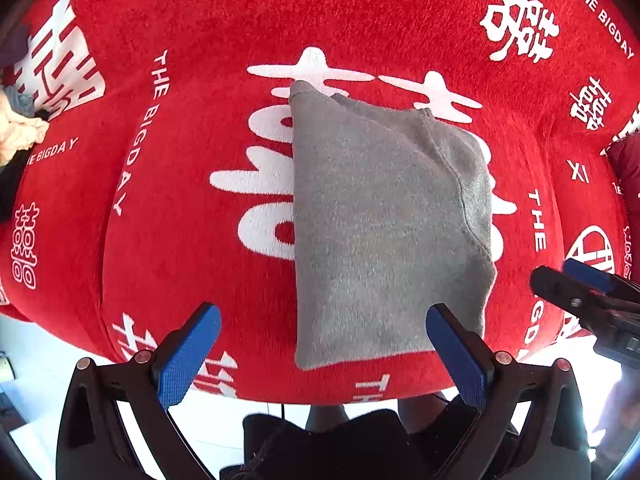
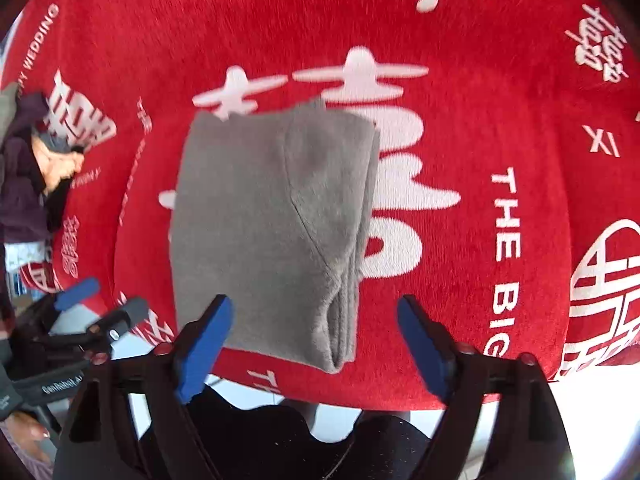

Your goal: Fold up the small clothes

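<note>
A grey knit garment [image 1: 380, 220] lies folded into a neat upright rectangle on the red cloth, near its front edge; in the right wrist view the garment [image 2: 272, 220] shows stacked layers at its lower right corner. My left gripper [image 1: 324, 344] hovers open above its lower left part, blue pads wide apart and holding nothing. My right gripper [image 2: 316, 340] hangs open over the lower edge, also with nothing between its pads. Each gripper appears in the other view: the right gripper [image 1: 580, 292] at the right edge, the left gripper [image 2: 100, 308] at the lower left.
The red cloth [image 1: 200, 20] with white characters and lettering covers the whole surface; its front edge drops to a pale floor [image 1: 224, 416]. A heap of other clothes [image 1: 20, 132] lies at the far left, also seen as the heap [image 2: 28, 168]. A person's dark-clad legs [image 1: 340, 440] stand at the front edge.
</note>
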{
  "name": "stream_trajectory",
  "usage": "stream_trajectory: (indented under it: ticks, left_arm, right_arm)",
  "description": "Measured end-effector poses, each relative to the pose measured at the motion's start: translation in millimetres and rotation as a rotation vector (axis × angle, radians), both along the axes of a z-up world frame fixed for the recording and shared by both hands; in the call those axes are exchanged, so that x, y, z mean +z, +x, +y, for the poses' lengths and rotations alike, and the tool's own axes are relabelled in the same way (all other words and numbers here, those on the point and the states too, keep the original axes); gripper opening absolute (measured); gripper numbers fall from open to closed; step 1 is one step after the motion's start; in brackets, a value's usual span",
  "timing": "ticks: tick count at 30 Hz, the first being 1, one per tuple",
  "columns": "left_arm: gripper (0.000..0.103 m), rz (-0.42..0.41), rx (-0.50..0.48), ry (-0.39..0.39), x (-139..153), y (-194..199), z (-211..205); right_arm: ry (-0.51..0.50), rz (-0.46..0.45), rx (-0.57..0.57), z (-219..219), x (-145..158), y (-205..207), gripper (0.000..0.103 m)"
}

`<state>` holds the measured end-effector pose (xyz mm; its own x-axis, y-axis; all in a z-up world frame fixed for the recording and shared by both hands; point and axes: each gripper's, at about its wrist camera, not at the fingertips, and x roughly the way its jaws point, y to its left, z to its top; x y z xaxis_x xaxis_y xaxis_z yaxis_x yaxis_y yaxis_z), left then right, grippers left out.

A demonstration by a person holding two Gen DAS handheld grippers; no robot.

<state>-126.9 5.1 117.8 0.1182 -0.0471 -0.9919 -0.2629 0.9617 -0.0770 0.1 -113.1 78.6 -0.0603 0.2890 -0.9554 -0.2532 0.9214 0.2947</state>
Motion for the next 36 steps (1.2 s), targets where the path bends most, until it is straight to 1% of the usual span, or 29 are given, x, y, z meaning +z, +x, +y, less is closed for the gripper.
stream_trajectory:
  ticks: [1, 5, 9, 14, 18, 22, 27, 36]
  left_arm:
    - [0.103, 0.002, 0.002, 0.004, 2, -2, 0]
    - [0.103, 0.014, 0.002, 0.016, 12, -8, 0]
    - [0.103, 0.016, -0.007, 0.046, 22, -12, 2]
    - [0.103, 0.009, 0.000, 0.053, 38, -15, 6]
    - [0.103, -0.001, -0.012, 0.062, 51, -15, 7]
    - [0.103, -0.010, -0.021, 0.066, 61, -15, 5]
    - [0.103, -0.010, -0.021, 0.068, 68, -16, 3]
    - [0.103, -0.016, -0.016, 0.072, 76, -16, 2]
  right_arm:
    - [0.005, -0.009, -0.011, 0, 4, -1, 0.103]
    - [-0.011, -0.047, -0.015, 6, 18, -4, 0.103]
    - [-0.028, -0.007, -0.006, 10, 27, -8, 0.103]
    - [-0.076, 0.029, -0.019, 9, 39, -15, 0.103]
    - [-0.082, 0.047, -0.044, 5, 50, -15, 0.103]
    - [-0.107, 0.041, -0.045, 6, 59, -15, 0.103]
    - [-0.132, 0.048, -0.038, 10, 64, -16, 0.103]
    - [-0.128, 0.048, -0.027, 16, 71, -19, 0.103]
